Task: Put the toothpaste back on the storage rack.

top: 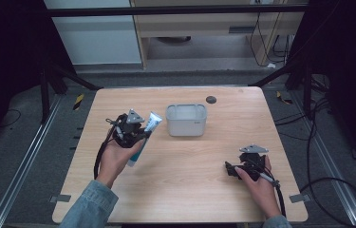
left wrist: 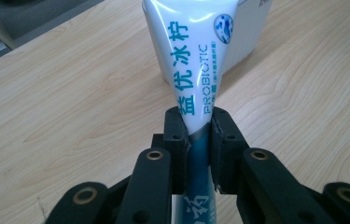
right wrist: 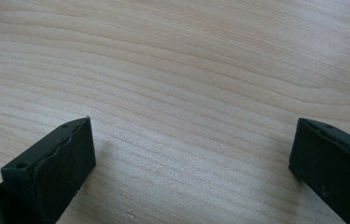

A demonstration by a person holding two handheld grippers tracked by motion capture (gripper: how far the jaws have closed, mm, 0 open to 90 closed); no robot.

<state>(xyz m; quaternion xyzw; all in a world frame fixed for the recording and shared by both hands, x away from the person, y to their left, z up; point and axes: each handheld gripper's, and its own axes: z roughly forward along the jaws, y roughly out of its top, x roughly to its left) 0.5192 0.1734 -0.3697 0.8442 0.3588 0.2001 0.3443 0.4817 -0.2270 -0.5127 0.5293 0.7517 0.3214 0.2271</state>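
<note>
Item: white and teal plastic toothpaste tube (left wrist: 191, 70) printed with "PROBIOTIC". We are gripping it with our left gripper (left wrist: 196, 135), whose black jaws are pinching the tube across its narrowing middle; the broad crimped end is pointing away from us. In the high view the tube (top: 153, 122) is hanging tilted above the pale wooden table (top: 185, 190), just left of the light grey rectangular plastic bin (top: 186, 120). Our right gripper (right wrist: 191, 154) is resting low over bare wood at the table's right, well apart from the tube, its jaws standing spread wide with nothing between them.
</note>
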